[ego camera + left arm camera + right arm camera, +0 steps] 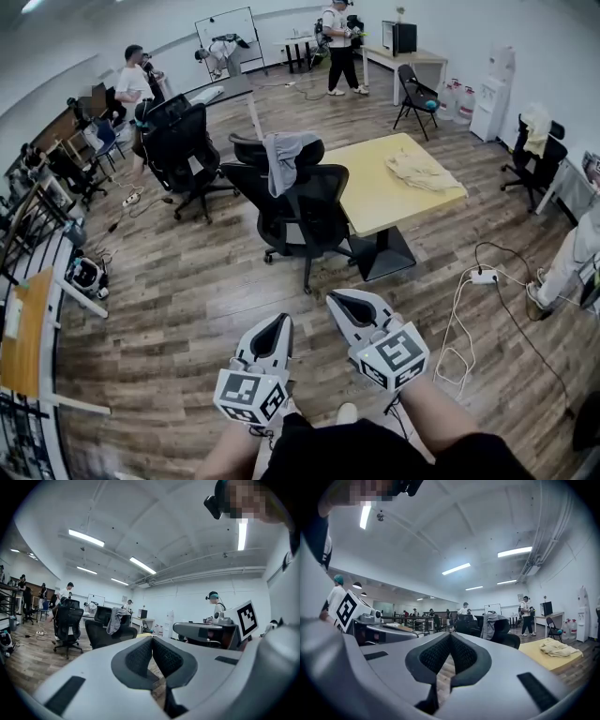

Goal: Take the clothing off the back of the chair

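A grey garment [284, 157] hangs over the back of a black office chair [302, 211] at the near side of a yellow table [375, 192]. The same garment [113, 620] shows far off in the left gripper view, and the garment [490, 624] hangs right of centre in the right gripper view. My left gripper [278, 325] and right gripper [349, 302] are held low and close to my body, well short of the chair. Both are shut with nothing between the jaws, tips touching.
A beige cloth [419, 172] lies on the yellow table. More black chairs [184, 141] stand to the left, another chair [534, 150] with a cloth at the right. A power strip and white cables [480, 277] lie on the wooden floor. People stand at the back [339, 47].
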